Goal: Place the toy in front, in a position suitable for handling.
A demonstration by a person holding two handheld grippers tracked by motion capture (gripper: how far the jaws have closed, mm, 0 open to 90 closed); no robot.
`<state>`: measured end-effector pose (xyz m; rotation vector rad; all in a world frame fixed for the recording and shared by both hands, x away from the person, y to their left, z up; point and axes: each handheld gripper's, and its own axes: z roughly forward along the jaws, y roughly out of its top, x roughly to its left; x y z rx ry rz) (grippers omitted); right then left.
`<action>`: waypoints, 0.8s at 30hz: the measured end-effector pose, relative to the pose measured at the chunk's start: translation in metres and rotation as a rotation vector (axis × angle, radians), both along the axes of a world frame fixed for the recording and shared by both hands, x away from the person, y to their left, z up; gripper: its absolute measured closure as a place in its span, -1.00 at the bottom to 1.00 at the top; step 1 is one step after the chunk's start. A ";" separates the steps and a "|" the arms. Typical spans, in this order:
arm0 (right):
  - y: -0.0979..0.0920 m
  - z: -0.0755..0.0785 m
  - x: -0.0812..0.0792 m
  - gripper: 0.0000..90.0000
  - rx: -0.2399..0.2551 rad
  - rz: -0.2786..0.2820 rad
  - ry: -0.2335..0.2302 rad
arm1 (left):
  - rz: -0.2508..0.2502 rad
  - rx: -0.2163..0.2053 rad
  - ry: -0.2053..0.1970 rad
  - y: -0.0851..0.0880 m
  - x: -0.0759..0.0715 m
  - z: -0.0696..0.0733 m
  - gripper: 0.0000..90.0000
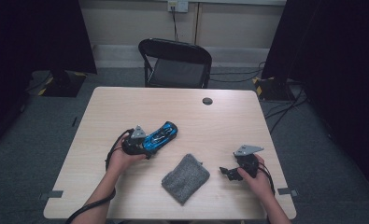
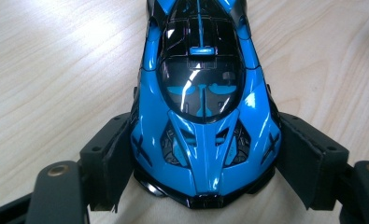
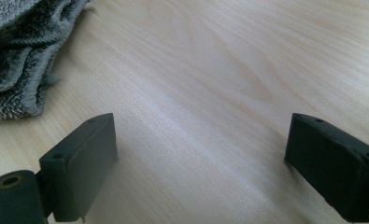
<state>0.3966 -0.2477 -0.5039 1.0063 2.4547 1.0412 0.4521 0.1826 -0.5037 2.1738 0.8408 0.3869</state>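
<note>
Toy car (image 2: 201,116) | left hand-held gripper (image 2: 203,158) clamps nose, level | right hand-held gripper (image 3: 201,158) wide, empty

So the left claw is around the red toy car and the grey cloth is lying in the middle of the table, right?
Not quite: the toy car is blue with black parts, not red, as the left gripper view shows. The rest holds: the left claw has its jaws on either side of the car's end, and the grey cloth lies mid-table.

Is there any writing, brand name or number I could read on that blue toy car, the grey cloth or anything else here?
None: the blue toy car carries only black X-shaped marks and stripes, no letters or numbers.
The grey cloth and the table bear no print.
The wall socket is too small to read.
</note>
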 end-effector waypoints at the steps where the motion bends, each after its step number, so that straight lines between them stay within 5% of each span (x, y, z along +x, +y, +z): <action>1: 0.000 0.000 0.000 -0.80 0.000 0.000 0.000 | 0.005 -0.003 0.002 0.000 -0.002 0.000 -0.45; 14: 0.000 0.000 0.001 -0.80 0.003 0.012 0.004 | 0.021 -0.001 0.009 0.005 -0.010 0.000 -0.46; 15: 0.000 0.001 0.001 -0.78 0.004 0.024 0.009 | 0.021 -0.006 0.014 0.005 -0.009 -0.001 -0.46; 16: 0.001 0.005 0.001 -0.53 -0.008 0.052 0.014 | 0.023 -0.013 0.023 0.005 -0.009 -0.001 -0.46; 19: 0.004 0.013 0.000 -0.60 0.014 0.090 -0.006 | 0.021 -0.013 0.023 0.005 -0.008 -0.001 -0.47; 24: 0.032 0.042 -0.005 -0.52 0.123 0.232 -0.017 | 0.020 -0.012 0.023 0.005 -0.008 -0.001 -0.47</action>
